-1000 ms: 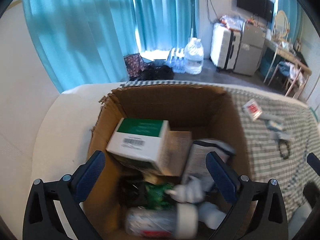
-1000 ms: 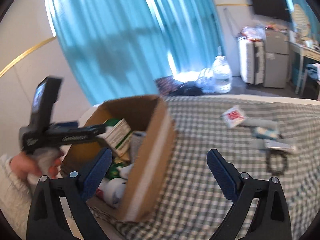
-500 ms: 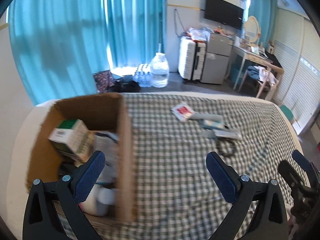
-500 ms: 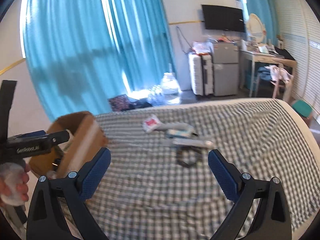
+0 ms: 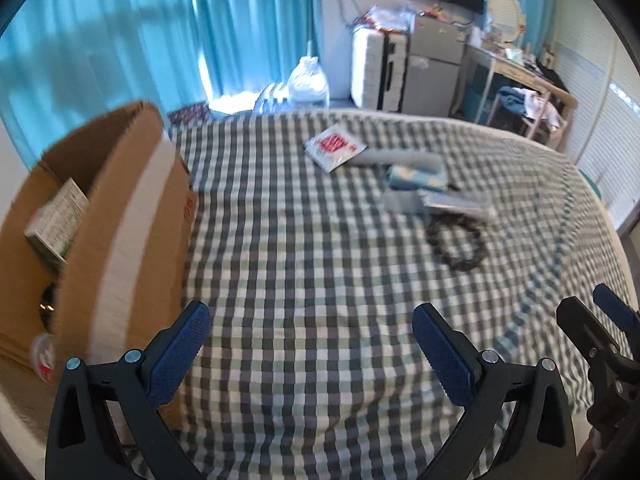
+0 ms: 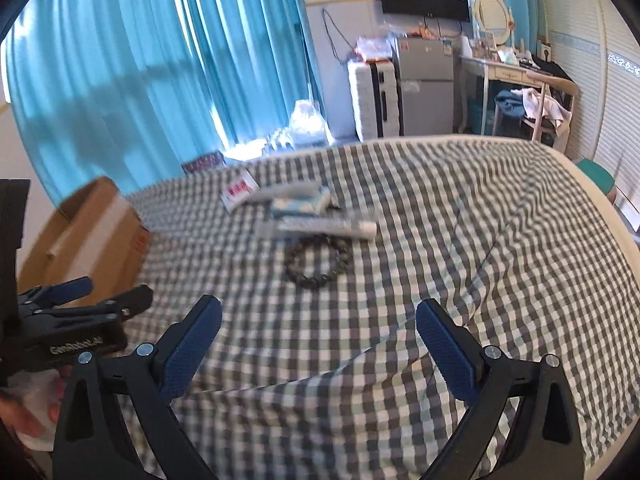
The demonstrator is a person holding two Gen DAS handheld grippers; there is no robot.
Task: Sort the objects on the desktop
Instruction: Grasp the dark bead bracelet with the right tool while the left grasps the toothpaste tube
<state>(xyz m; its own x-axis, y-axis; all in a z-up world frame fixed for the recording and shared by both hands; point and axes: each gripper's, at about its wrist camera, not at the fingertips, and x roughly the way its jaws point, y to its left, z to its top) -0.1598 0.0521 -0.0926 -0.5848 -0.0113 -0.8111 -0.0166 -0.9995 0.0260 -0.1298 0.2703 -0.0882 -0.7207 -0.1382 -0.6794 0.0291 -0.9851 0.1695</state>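
A small cluster lies mid-table on the checked cloth (image 5: 320, 264): a white sachet with red print (image 5: 335, 147), a light blue packet (image 5: 418, 176), a grey tube (image 6: 328, 227) and a dark bead bracelet (image 6: 318, 261). The cardboard box (image 5: 116, 216) stands at the left with a white and green carton (image 5: 56, 220) inside. My left gripper (image 5: 308, 348) is open and holds nothing, low over the cloth beside the box. My right gripper (image 6: 318, 344) is open too, just short of the bracelet (image 5: 456, 246). The left gripper (image 6: 76, 300) shows at the right wrist view's left edge.
Blue curtains (image 6: 160, 72) hang behind the table. A large water bottle (image 5: 308, 80), a white suitcase (image 6: 374, 100) and a grey fridge (image 6: 424, 88) stand on the floor beyond. A desk (image 6: 516, 76) and chair are at the far right. A hand (image 6: 28, 404) holds the left gripper's handle.
Both grippers have swung right, away from the box and toward the cluster of items. The box has slid to the left edge of both views. Both stay open.
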